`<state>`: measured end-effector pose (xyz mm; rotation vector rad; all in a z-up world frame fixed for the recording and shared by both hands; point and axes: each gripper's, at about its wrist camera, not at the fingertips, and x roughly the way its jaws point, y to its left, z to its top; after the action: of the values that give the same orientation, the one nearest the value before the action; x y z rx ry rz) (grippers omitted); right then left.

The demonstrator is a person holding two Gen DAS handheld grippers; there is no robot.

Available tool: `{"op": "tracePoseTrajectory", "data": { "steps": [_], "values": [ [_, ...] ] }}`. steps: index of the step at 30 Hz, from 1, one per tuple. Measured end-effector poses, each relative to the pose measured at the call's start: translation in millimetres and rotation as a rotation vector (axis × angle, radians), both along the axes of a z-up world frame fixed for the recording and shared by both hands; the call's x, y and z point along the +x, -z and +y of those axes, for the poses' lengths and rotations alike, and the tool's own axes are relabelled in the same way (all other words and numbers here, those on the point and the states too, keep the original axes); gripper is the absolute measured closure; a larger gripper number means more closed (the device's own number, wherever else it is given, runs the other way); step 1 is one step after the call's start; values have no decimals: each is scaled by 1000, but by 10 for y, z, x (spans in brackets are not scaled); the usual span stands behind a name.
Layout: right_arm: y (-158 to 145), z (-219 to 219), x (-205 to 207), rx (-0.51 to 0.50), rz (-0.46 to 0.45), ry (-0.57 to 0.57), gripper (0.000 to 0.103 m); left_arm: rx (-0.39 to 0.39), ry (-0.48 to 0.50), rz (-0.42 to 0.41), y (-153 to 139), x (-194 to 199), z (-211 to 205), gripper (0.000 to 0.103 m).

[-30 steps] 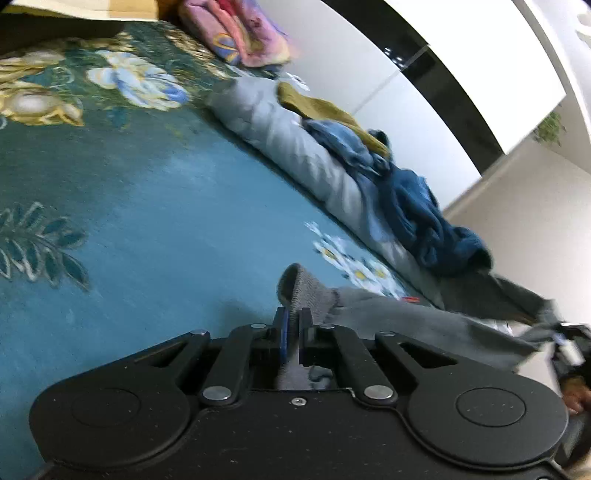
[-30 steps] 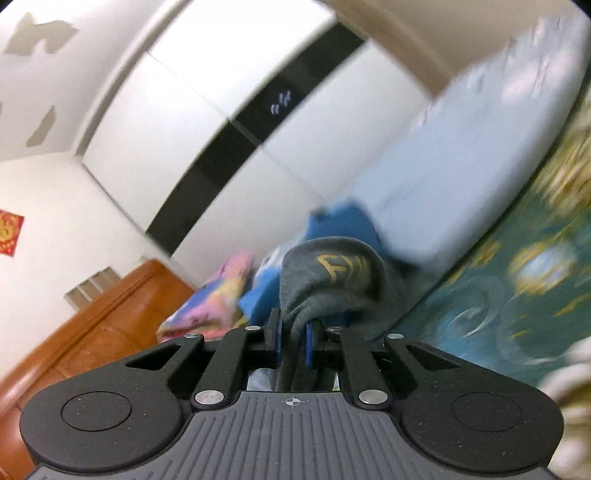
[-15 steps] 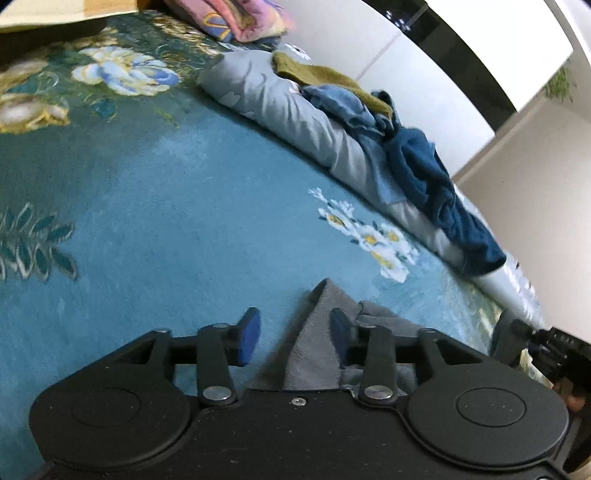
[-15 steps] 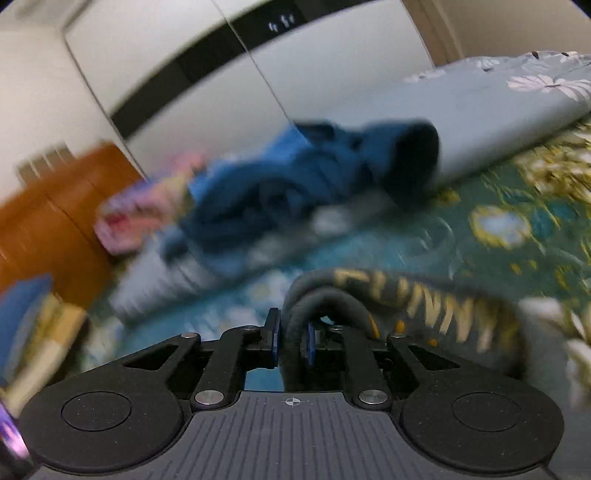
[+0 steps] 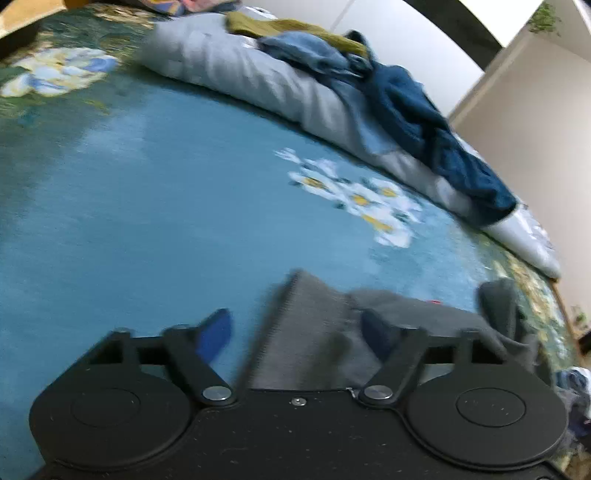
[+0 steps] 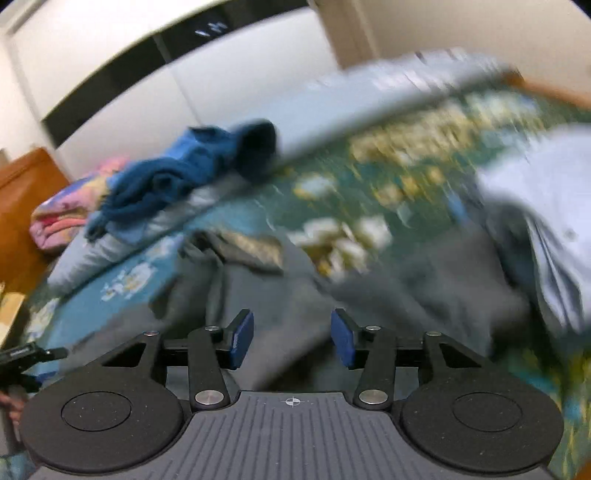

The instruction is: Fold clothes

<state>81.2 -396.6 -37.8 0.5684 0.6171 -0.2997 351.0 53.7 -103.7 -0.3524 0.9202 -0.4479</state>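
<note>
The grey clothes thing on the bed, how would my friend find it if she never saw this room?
Look at the big teal flowered bedspread, with a long pale rolled quilt along its far edge. The grey garment lies flat on the bedspread at the near side, right in front of the left tool. The blue clothes are heaped on the quilt; this one is grey and lies alone.

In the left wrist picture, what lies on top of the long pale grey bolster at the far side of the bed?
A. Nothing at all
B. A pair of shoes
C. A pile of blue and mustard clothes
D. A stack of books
C: crumpled blue clothes and a mustard piece lie along the top of the bolster.
</note>
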Motion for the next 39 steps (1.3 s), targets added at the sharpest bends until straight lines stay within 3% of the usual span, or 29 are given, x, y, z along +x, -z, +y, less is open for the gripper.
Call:
{"op": "tracePoseTrajectory", "data": {
  "steps": [3,4,7,9,11,12,13,14,16,20,21,23,24,25,27,29,34,37,39],
  "values": [
    [168,-37,3,118,9,10,58,41,-32,-28,0,-107,-92,70],
    [225,-32,14,162,11,10,58,26,-45,-33,-5,-143,-76,85],
    [348,85,9,234,27,-8,58,-52,-87,-50,-48,-239,52,93],
    [308,187,4,193,-6,-6,60,-80,-93,-65,-85,-269,110,96],
    [264,211,54,158,-46,4,71,-94,-95,-52,-94,-268,138,96],
    [236,187,106,147,-48,16,89,-94,-96,-43,-91,-262,146,95],
    [227,147,145,152,-42,30,99,-89,-98,-40,-90,-256,153,93],
    [208,104,162,165,-47,43,99,-81,-97,-37,-87,-245,155,88],
    [112,52,172,171,-89,24,99,-45,-79,-17,-56,-192,134,43],
    [-189,-114,78,201,-198,6,99,9,-39,-39,0,-135,20,33],
    [-276,-167,58,183,-222,16,99,15,-29,-43,2,-117,-28,31],
    [-456,-263,80,122,-241,30,99,12,6,-40,10,-66,-137,39],
    [-562,-304,124,71,-235,27,100,18,22,-37,11,-41,-201,69],
    [-668,-344,168,19,-227,24,100,43,29,-39,4,-27,-266,87],
    [-860,-403,321,-122,-174,-3,100,74,17,-86,-57,-47,-322,91],
    [-990,-476,452,-220,-128,-12,100,82,-15,-190,-204,-118,-289,92],
    [-1284,-707,676,-416,-105,-7,100,69,-180,-406,-708,-177,107,93],
    [-1325,-911,870,-472,-98,14,100,96,-288,-441,-792,-43,311,93],
    [-1175,-1078,1106,-467,-51,27,101,142,-334,-422,-708,105,379,92]
  ]
}}
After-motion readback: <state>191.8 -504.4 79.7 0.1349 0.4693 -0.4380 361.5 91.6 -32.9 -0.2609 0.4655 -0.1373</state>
